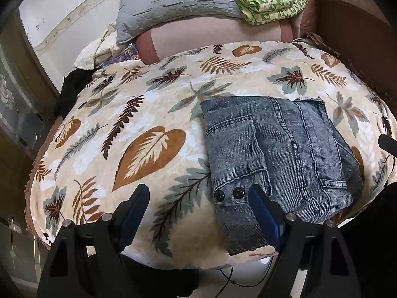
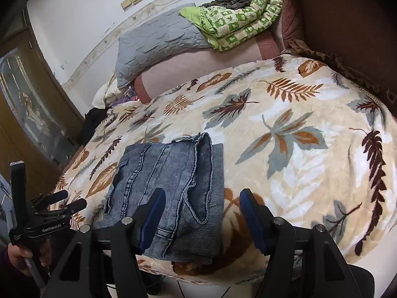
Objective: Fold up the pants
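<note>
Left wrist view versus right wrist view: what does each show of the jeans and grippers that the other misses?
Only the left wrist view shows two dark buttons on the jeans. Only the right wrist view shows the whole left gripper, held by a hand and clear of the denim. Both show the jeans folded on the leaf-print blanket, the grey pillow, the green quilt, and open, empty jaws.

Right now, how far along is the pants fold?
Done: the jeans lie in a compact folded stack on the leaf-print blanket. In hand: nothing; the left gripper and right gripper are both open, apart from the denim. Left: apparently nothing beyond maybe squaring the edges.
</note>
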`<state>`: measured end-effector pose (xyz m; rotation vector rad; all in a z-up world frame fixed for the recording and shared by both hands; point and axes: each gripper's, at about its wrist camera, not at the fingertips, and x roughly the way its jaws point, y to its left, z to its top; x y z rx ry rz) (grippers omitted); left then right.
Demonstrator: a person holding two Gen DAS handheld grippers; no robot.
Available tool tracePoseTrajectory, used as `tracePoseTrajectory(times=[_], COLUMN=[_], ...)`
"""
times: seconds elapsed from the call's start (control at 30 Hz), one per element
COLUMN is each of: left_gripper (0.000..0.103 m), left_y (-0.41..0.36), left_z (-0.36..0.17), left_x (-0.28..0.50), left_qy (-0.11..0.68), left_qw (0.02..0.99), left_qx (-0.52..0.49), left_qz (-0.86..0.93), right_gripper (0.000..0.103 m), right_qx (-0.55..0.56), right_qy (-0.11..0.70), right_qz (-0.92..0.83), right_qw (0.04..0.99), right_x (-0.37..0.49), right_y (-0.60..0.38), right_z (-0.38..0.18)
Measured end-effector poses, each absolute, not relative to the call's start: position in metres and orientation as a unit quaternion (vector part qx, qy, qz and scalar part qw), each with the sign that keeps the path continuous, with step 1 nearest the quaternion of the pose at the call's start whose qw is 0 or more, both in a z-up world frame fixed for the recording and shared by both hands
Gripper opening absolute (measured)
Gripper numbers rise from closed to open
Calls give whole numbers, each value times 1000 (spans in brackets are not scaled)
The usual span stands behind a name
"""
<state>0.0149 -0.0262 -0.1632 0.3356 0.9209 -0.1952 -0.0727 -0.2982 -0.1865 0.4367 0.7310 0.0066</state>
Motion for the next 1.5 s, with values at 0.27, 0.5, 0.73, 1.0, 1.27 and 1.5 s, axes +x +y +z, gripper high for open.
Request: tracePoseTrajectory(times=[0.27, 0.5, 0.73, 1.0, 1.27, 1.5], left_gripper=[82, 82, 82, 82, 82, 82], left_y=[-25, -18, -18, -31, -3, 16], left_z=[-160, -161, -160, -135, -152, -170], left_x=[15, 19, 21, 32, 53, 73], left_qy=[437, 441, 436, 412, 445, 456], left_qw=[880, 880, 881, 892, 880, 876], left_qx=[162, 156, 158, 160, 130, 107], left_qz=[-92, -83, -91, -97, -100, -116], right_gripper=[66, 66, 66, 66, 70, 70], right_qx=[204, 201, 196, 201, 230, 258], right_qy=[355, 360, 363, 351, 383, 404], right_qz=[11, 13, 24, 28, 40, 45], right_qw=[912, 911, 911, 914, 894, 877], right_x=[-72, -68, -63, -65, -51, -27], right_y=[-292, -290, -279, -282, -306, -316], right_z=[-185, -185, -184, -177, -186, -197])
